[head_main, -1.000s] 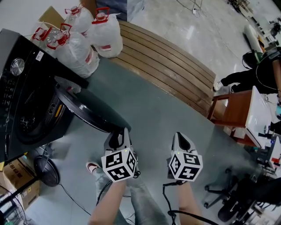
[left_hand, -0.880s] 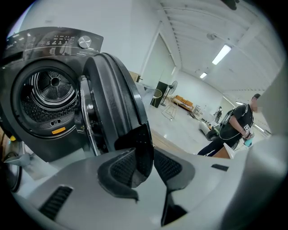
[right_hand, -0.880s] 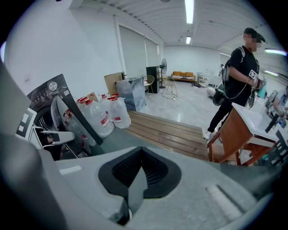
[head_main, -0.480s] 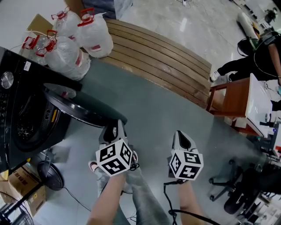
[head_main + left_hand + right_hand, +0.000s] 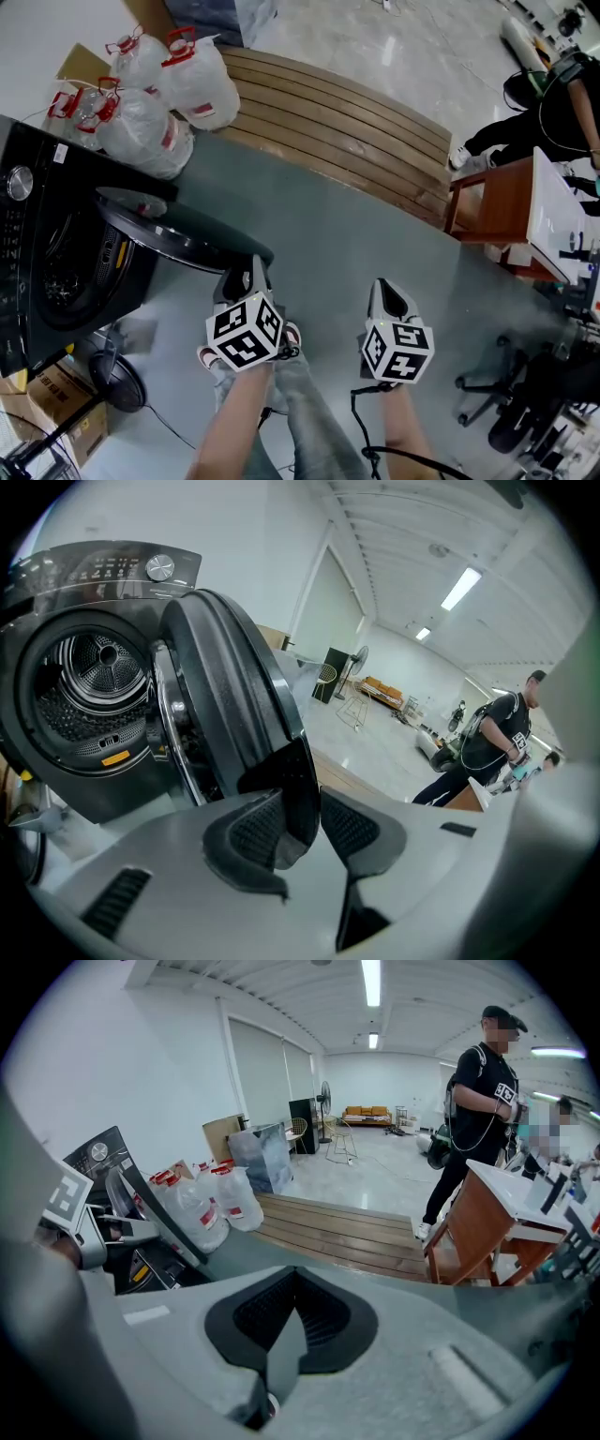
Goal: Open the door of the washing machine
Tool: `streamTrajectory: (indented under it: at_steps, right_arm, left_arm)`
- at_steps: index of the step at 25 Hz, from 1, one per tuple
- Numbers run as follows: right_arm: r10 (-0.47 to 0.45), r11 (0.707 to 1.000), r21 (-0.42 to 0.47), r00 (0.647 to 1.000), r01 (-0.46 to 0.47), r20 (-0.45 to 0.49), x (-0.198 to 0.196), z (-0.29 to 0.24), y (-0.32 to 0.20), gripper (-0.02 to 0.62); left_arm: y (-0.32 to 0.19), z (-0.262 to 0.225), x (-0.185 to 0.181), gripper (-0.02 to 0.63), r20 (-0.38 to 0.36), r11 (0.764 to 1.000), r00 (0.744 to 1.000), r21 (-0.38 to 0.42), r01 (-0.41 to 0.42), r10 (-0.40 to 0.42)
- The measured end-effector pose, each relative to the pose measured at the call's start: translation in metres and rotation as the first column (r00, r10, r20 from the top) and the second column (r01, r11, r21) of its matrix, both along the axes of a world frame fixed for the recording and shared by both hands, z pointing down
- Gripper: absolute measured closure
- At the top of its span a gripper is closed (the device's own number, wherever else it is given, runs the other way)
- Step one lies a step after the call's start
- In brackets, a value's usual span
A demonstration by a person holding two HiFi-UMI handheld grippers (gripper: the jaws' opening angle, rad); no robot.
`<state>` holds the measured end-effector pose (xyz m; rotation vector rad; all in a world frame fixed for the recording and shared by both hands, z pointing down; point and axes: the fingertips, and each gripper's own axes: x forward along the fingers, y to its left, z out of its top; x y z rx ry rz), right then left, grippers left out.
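Washing machine [image 5: 56, 253] at left. Its door [image 5: 178, 239] is swung open and upright, free rim pointing at the person. The left gripper [image 5: 246, 272] clamps that rim. The right gripper [image 5: 385, 292], nearby, is closed and empty. Door angle and grip look unchanged from a second ago.

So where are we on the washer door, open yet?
Done: the door stands swung well clear of the washing machine, with the drum exposed. In hand: the left gripper has the door's edge clamped between its pads. The right gripper is shut and empty. Left: probably just letting go.
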<state>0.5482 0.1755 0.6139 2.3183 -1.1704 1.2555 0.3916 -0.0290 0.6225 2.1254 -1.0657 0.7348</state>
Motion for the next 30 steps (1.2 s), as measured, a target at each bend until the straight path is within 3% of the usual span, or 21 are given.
streamTrajectory:
  at_steps: [11,19,24,30]
  right_arm:
    - [-0.002,1.000,0.010,1.000,0.002,0.028,-0.022,-0.002,-0.002,0.591]
    - [-0.132,0.990,0.052,0.990,0.129,0.048,-0.071,-0.037,-0.041,0.591]
    - [-0.244,0.968,0.059,0.969,0.242,0.028,-0.096,-0.065,-0.064,0.591]
    - [-0.355,0.933,0.070,0.935,0.353,0.006,-0.142,-0.107,-0.087,0.591]
  left_arm:
    - [0.003,-0.004,-0.007,0.501,0.043,0.998,0.997,-0.031,-0.057,0.059]
    - [0.023,-0.040,-0.052,0.522,0.073,0.998,0.997,-0.060,-0.033,0.037]
    - [0.021,-0.077,-0.095,0.529,0.073,1.000,0.997,-0.018,-0.005,0.007]
    - [0.000,-0.149,-0.169,0.546,0.065,0.992,0.997,0.120,0.038,-0.046]
